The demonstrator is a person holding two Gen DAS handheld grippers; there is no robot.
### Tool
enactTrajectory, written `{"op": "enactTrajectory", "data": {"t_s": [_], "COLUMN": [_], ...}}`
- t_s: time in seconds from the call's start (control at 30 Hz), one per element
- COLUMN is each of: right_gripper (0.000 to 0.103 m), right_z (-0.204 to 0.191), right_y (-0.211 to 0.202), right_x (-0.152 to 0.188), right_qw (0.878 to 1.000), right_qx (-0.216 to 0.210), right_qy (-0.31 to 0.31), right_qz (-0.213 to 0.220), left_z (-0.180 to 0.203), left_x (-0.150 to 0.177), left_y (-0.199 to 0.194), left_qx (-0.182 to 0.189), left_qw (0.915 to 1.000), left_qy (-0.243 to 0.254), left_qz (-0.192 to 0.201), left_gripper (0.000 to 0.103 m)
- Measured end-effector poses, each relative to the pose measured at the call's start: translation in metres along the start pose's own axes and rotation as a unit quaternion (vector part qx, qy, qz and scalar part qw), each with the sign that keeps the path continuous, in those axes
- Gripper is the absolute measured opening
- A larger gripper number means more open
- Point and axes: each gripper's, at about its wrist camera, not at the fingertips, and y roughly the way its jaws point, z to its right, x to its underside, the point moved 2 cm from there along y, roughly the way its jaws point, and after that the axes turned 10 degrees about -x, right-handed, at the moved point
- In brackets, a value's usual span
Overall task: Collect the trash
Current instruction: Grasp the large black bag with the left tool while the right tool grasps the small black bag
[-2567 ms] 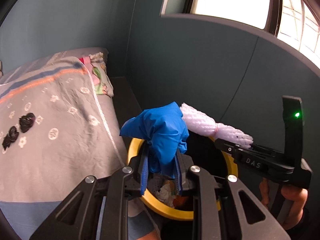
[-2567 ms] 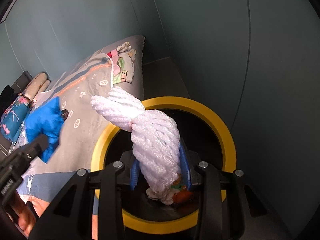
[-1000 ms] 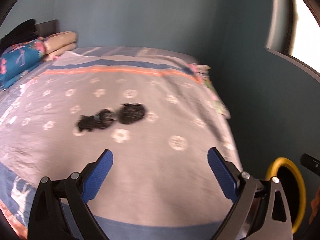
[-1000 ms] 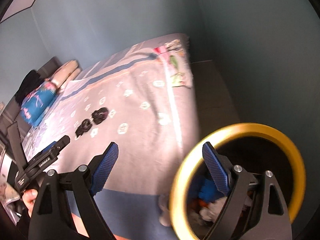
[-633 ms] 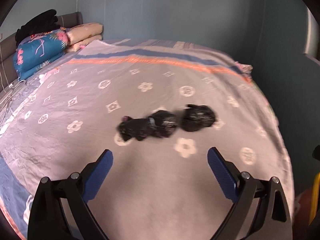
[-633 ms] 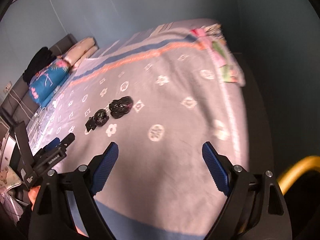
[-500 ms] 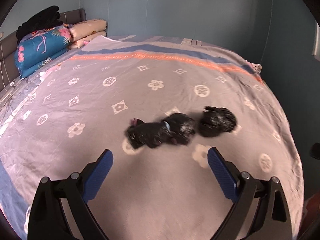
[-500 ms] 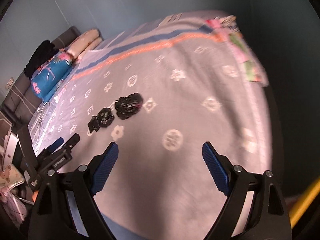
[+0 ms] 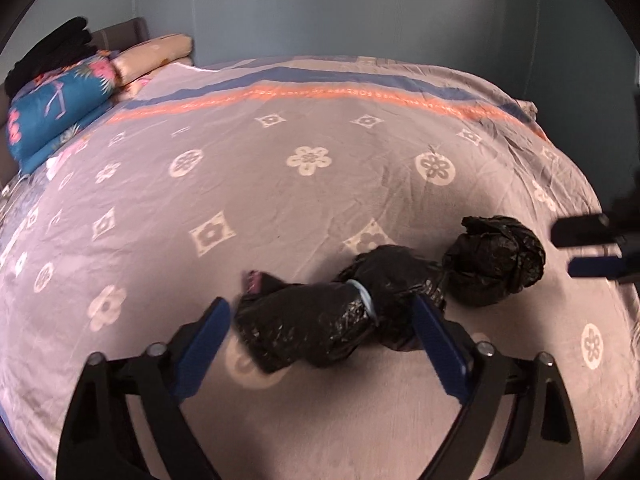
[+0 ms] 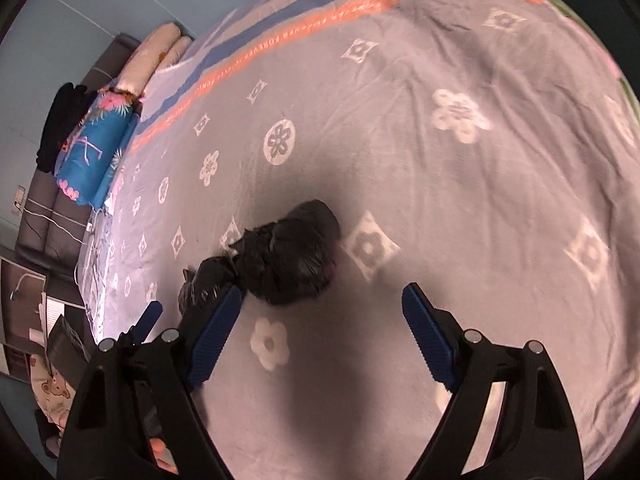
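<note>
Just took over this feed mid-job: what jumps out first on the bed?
Two black plastic bundles lie side by side mid-bed on the grey patterned bedspread: a long banded bundle and a round knotted one at its right end. The left tool straddles the long bundle, pads not pressing; the right tool hangs open beside the round one.

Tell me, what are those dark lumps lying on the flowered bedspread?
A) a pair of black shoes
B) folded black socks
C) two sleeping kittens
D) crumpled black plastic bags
D: the long bundle and the round bundle both show shiny, crinkled black plastic, lying side by side on the bedspread.
</note>
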Motion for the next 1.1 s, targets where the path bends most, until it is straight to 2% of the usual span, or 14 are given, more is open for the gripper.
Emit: {"op": "enactTrajectory", "data": {"t_s": [0.13,0.23,0.3,0.37,0.47,0.5,0.6,0.7,0.93,1.1], "right_gripper": [0.074,0.065,0.056,0.053,0.041,0.036,0.028,0.025,0.024,0.024], "right_z": [-0.005,-0.009,-0.012,-0.015,-0.019,-0.019,-0.021,-0.021,-0.030,-0.041], "right_y": [0.022,0.035,0.044,0.049,0.050,0.049,0.043,0.031,-0.022,-0.074], "right_x": [-0.011,-0.013,-0.013,-0.013,-0.008,-0.007,-0.002,0.004,0.021,0.049], "right_qw": [1.000,0.999,0.999,0.999,0.999,0.999,0.999,0.999,0.999,0.997], "right_qx": [0.002,0.010,0.007,0.012,0.011,0.012,0.008,0.002,-0.012,-0.028], "right_qy": [-0.003,-0.013,-0.015,-0.024,-0.033,-0.037,-0.042,-0.041,-0.051,-0.063], "right_qz": [-0.019,-0.033,-0.036,-0.033,-0.030,-0.029,-0.025,-0.016,0.008,0.029], "left_z": [0.007,0.012,0.014,0.014,0.011,0.010,0.003,0.000,-0.016,-0.026], "left_x": [-0.001,-0.002,-0.002,-0.001,0.001,0.002,0.003,0.003,0.000,0.011], "left_y": [0.011,0.014,0.014,0.014,0.011,0.010,0.004,-0.005,-0.054,-0.102], "left_qx": [0.007,0.016,0.016,0.020,0.021,0.018,0.026,0.022,0.045,0.073], "left_qw": [0.9998,0.9996,0.9995,0.9994,0.9996,0.9997,0.9995,0.9996,0.9989,0.9966], "left_qy": [0.015,0.022,0.026,0.026,0.018,0.017,0.011,0.012,-0.012,-0.035], "left_qz": [-0.006,-0.009,-0.007,-0.007,-0.007,-0.008,-0.014,-0.013,0.005,0.015], "left_gripper": [0.067,0.054,0.049,0.042,0.037,0.027,0.022,0.020,0.019,0.019]}}
